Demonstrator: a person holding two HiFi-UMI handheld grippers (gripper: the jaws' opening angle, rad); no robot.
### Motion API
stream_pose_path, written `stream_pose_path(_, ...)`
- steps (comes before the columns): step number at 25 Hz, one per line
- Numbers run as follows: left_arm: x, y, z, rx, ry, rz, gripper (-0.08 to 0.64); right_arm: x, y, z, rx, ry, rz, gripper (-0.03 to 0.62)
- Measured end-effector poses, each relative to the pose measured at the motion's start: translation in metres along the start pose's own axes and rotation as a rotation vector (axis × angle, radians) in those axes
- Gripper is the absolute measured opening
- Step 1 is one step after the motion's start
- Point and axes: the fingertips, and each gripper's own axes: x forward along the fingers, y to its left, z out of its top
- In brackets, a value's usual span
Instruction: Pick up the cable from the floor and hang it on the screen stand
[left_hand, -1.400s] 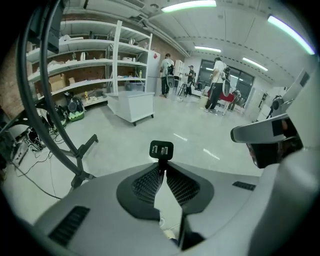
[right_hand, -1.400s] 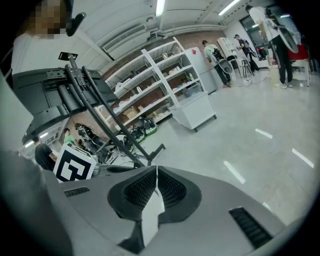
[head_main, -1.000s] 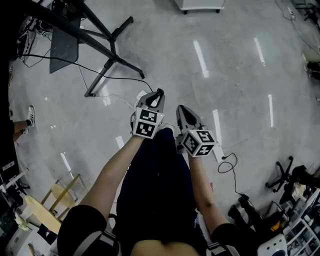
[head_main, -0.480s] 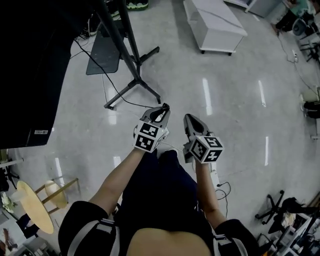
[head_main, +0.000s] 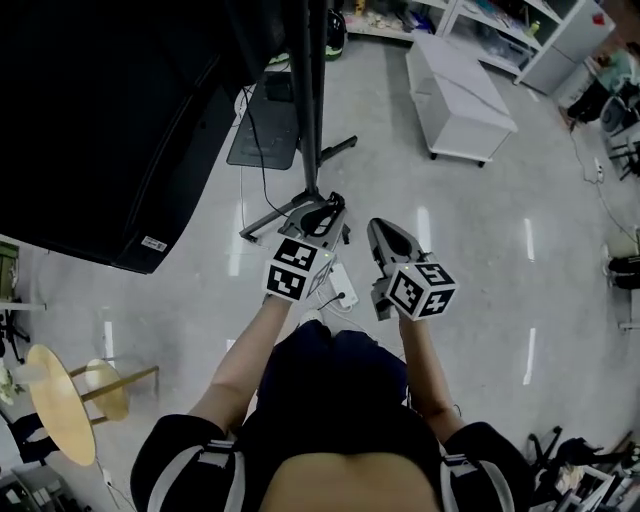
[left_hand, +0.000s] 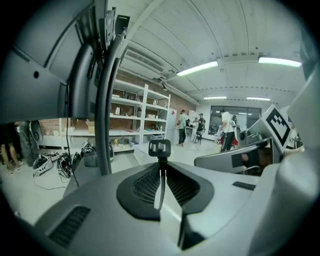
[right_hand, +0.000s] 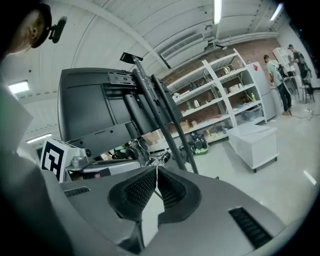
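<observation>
Left gripper is clamped on the cable just behind its plug, up near the screen stand. The right gripper has its jaws pressed together (nothing clearly between them). That thin pinch could slip, or trailing slack could snag the stand.

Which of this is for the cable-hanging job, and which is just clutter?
Job: black cable with plug, clamped in left gripper; black screen stand carrying a large black screen.
Lying about: white low cabinet on castors; round pale wooden table; white shelving rack.
</observation>
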Motion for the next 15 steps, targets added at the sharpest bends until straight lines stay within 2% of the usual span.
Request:
stream_pose_path(6, -0.029, 0.032, 0.029, 0.042, -0.058, 0.03, 0.047, 0.026, 0.046, 0.028, -0.071, -0.054, 0.061, 0.026)
stream_pose_path(10, -0.042, 0.048, 0.054, 0.068, -0.102, 0.063, 0.048, 0.041, 0.067, 0.05, -0.15, -0.057, 0.099, 0.026)
stream_pose_path(15, -0.052, 0.07, 0.079, 0.045, -0.147, 0.11, 0.048, 0.064, 0.089, 0.085, -0.214, -0.083, 0.169, 0.026)
